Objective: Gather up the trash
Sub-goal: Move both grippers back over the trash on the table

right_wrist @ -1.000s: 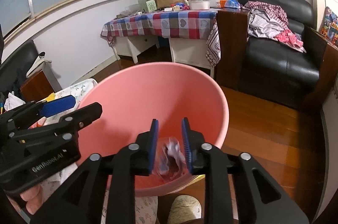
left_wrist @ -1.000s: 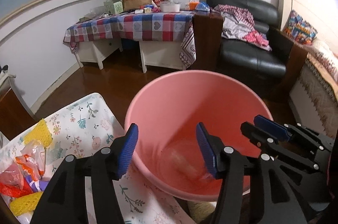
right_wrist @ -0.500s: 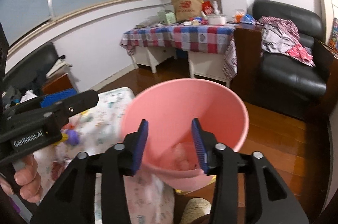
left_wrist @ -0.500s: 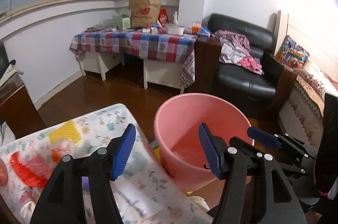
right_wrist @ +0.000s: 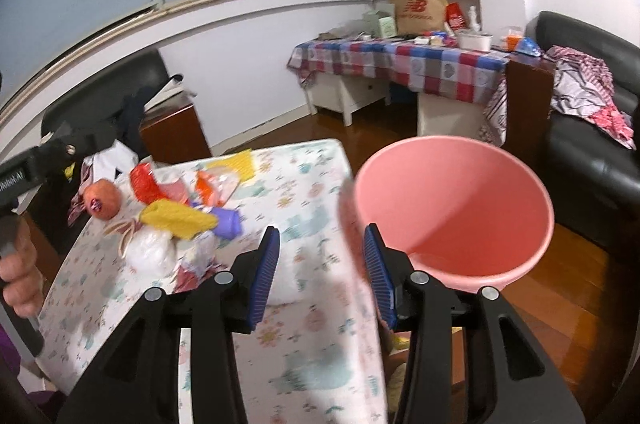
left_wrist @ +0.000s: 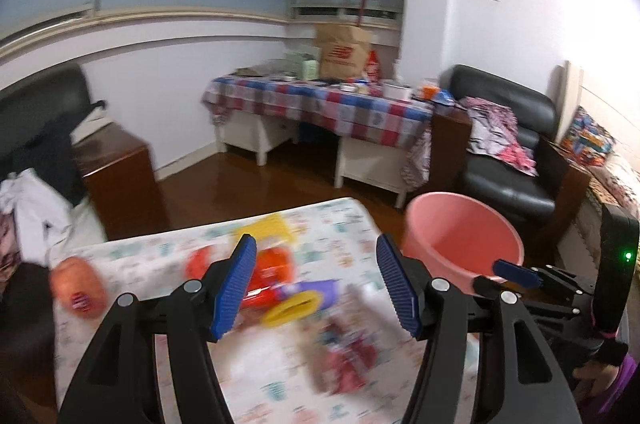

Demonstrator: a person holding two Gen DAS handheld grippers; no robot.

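A pink bucket (right_wrist: 456,208) stands beside the floral-cloth table (right_wrist: 304,352); it also shows in the left wrist view (left_wrist: 460,240). Trash lies on the table: a yellow wrapper (right_wrist: 178,220), a purple piece (right_wrist: 226,222), red wrappers (right_wrist: 146,184), an orange ball (right_wrist: 103,201), white crumpled wrap (right_wrist: 152,252). My left gripper (left_wrist: 316,288) is open and empty above the trash pile (left_wrist: 280,288). My right gripper (right_wrist: 320,268) is open and empty over the table's edge next to the bucket.
A checked-cloth table (right_wrist: 400,64) with a paper bag (right_wrist: 418,8) stands at the far wall. A black sofa (right_wrist: 592,128) with clothes is on the right. A dark wooden cabinet (left_wrist: 116,176) is on the left. The floor is brown wood.
My right gripper opened and let go of the wrapper over the bucket. Both grippers pulled back from the bucket and swung left towards the table and its trash.
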